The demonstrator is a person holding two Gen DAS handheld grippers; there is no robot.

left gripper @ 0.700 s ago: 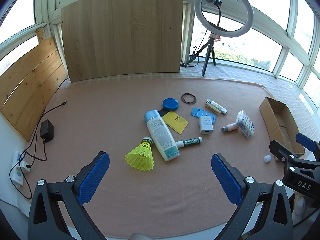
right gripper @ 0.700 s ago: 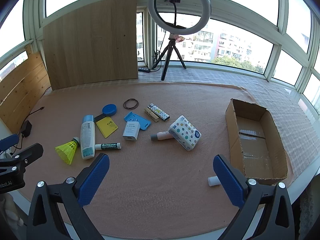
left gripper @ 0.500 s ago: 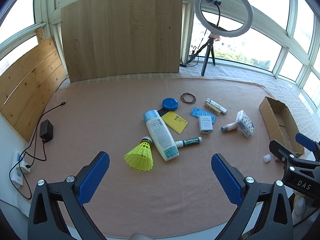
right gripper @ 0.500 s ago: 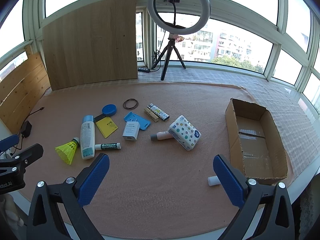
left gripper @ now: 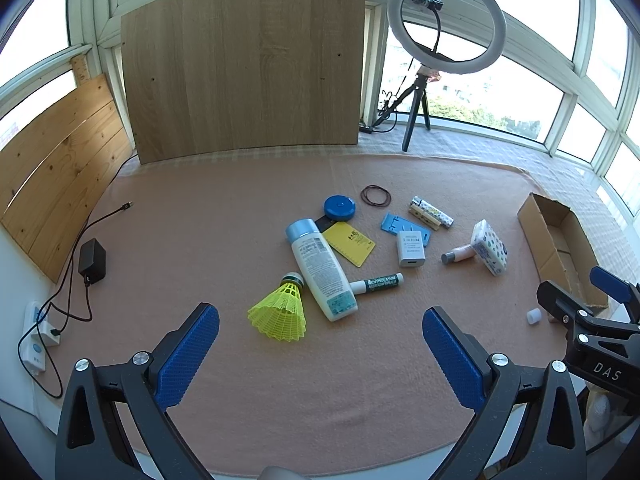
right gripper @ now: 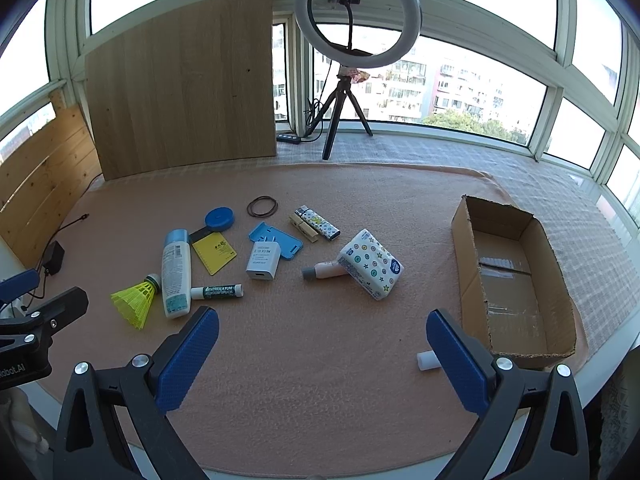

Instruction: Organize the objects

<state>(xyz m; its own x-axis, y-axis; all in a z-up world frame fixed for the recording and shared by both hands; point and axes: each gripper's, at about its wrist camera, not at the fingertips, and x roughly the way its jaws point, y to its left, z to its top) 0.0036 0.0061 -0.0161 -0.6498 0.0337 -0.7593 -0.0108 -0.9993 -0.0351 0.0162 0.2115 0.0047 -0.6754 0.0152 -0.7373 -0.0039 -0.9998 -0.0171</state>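
**Both jaws released above the scattered things**

The worktop [right gripper: 320,380] carries a cardboard box [right gripper: 516,280] at the right edge. The lotion bottle [left gripper: 322,272], tissue pack [right gripper: 370,264], shuttlecock [left gripper: 282,312] and charger [right gripper: 262,260] lie beyond the jaws, none between them. The left gripper [left gripper: 320,360] and right gripper [right gripper: 322,360] gape wide, holding nothing. A small white cap [right gripper: 427,360] lies just beside the right gripper's right jaw.

Both grippers hang side by side, tilted downward, with nothing between their fingers. The left gripper [left gripper: 320,354] has its blue-padded jaws spread wide, and the right gripper [right gripper: 322,354] is spread equally wide. Each one's black frame edges into the other's wrist view.
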